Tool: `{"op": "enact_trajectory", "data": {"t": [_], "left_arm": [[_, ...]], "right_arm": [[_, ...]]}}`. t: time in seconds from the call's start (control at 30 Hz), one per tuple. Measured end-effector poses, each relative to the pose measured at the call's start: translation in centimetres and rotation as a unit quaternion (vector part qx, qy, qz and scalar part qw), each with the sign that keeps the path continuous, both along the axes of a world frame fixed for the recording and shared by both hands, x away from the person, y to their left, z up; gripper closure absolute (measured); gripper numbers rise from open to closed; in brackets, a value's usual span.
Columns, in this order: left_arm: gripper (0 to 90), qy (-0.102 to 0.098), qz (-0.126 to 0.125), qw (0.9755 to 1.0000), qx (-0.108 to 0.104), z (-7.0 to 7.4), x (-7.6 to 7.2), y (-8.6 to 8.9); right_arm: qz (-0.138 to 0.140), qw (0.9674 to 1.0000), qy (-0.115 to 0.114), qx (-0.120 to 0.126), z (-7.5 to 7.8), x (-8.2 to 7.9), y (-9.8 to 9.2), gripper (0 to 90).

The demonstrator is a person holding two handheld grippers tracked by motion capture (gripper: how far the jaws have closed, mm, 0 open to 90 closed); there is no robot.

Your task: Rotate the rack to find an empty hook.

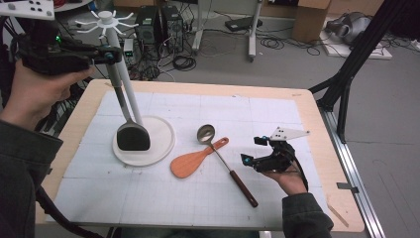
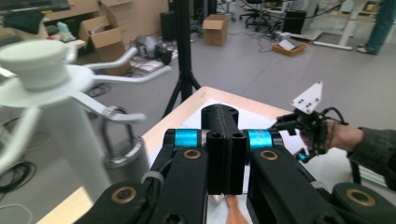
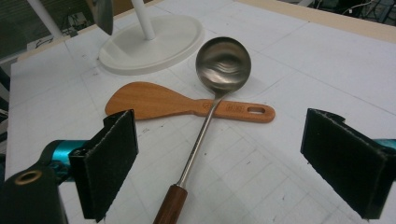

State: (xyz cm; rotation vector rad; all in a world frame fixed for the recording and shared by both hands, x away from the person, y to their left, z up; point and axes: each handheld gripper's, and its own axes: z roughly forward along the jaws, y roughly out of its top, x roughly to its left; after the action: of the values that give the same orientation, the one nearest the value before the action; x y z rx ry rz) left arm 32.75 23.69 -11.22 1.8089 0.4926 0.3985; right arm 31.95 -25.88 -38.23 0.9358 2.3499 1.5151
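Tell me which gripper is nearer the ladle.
Right. The right gripper sits just beside the ladle; the left gripper is raised up by the rack's top, farther off.

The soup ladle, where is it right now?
In the high view the ladle lies mid-table, crossing the wooden rice paddle, between the white rack base and the right tongs.

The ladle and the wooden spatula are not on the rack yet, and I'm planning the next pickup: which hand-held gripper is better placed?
Right. The right hand-held gripper rests open beside the ladle and wooden spatula. The left hand-held gripper is shut, up at the rack by the hung black spatula.
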Motion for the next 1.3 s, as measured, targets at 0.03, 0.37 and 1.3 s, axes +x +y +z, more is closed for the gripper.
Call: {"op": "enact_trajectory", "data": {"t": [0.03, 0.37, 1.3], "left_arm": [[89.7, -0.001, 0.006, 1.0, -0.003, 0.2, 0.0, 0.2], [89.7, -0.004, 0.037, 0.9992, -0.015, 0.6, 0.4, 0.9], [89.7, -0.004, 0.083, 0.9963, -0.019, 0.6, 0.6, 3.1]], "right_arm": [[-0.002, 1.0, 0.0, 0.0, 0.0, 0.0, 0.0, 10.2], [-0.003, 1.0, -0.001, 0.0, -0.1, 0.0, 0.1, 10.2], [0.002, 1.0, -0.004, 0.0, -0.2, 0.0, 0.3, 10.2]]}}
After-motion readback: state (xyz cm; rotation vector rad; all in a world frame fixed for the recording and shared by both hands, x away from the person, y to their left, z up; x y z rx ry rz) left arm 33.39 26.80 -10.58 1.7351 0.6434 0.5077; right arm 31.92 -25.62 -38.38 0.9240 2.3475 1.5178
